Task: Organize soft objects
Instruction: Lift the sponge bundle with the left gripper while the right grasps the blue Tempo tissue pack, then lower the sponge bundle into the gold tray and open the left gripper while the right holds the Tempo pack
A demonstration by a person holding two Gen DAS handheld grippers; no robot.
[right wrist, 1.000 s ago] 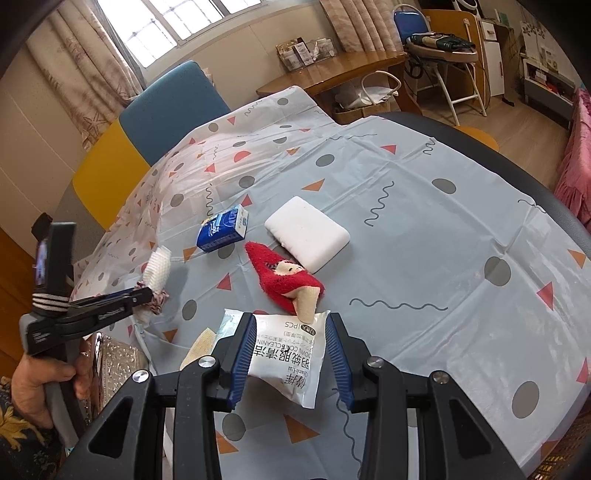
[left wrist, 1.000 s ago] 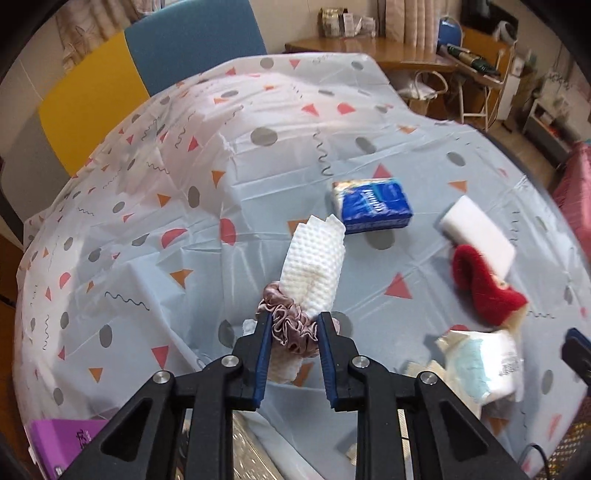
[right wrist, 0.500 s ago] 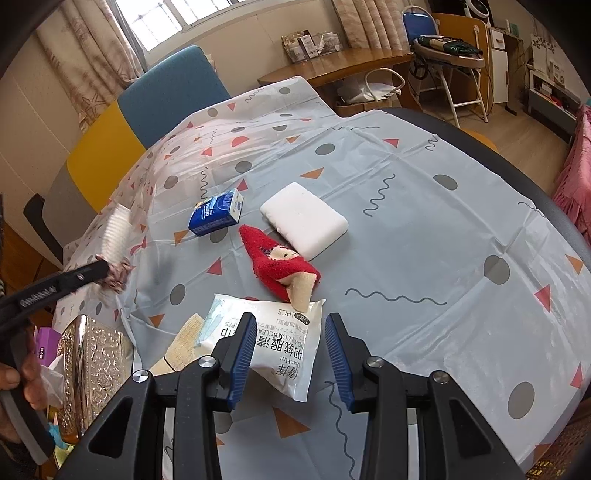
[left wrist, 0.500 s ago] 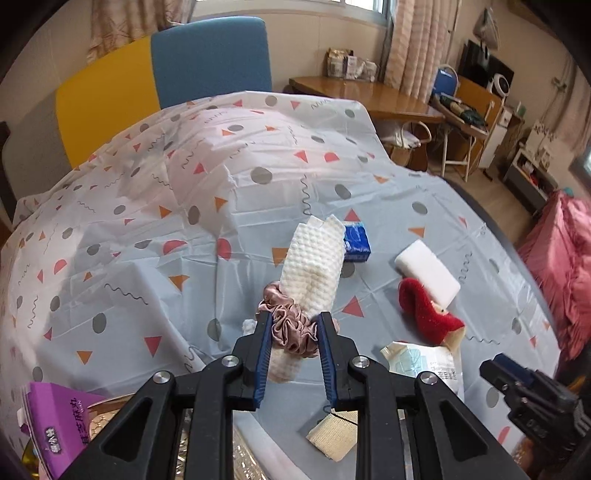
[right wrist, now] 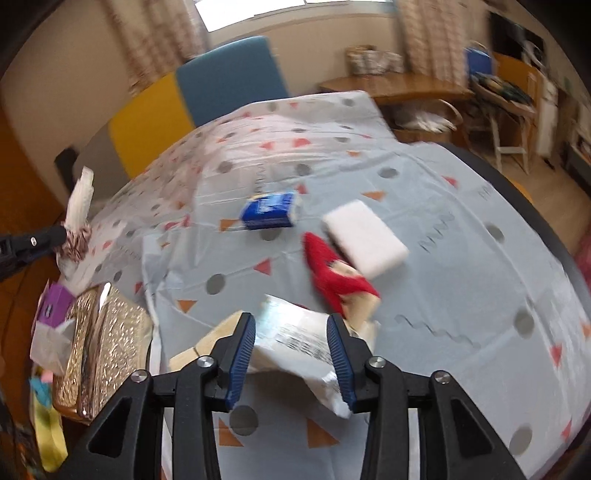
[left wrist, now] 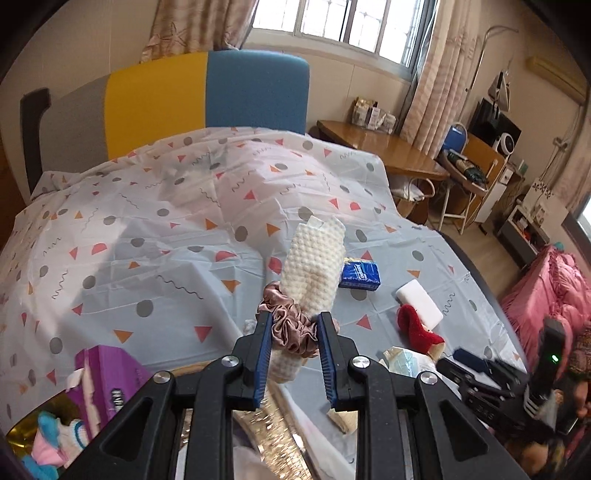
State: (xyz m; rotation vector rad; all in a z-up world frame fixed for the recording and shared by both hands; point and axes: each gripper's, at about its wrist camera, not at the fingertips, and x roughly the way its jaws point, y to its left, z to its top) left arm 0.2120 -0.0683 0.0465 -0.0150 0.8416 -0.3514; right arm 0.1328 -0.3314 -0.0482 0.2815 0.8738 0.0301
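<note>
Left wrist, scrunchie-wrapped towel (left wrist: 312, 266) pinched between fingers (left wrist: 263, 347)

Window (left wrist: 332, 22): letting daylight in, curtains (left wrist: 436, 81) hanging beside it
Chair (left wrist: 207, 96): standing behind the table, grey, yellow and blue
Desk (left wrist: 384, 144): sitting along the wall, wooden
Floor (left wrist: 484, 254): showing pale wood

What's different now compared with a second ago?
The left tool, shut on the rolled white cloth and its pink scrunchie, has lifted them higher above the table. The right tool has shifted, and its jaws have just been opening around the white packet. The blue tissue pack, white sponge and red toy stayed put.
</note>
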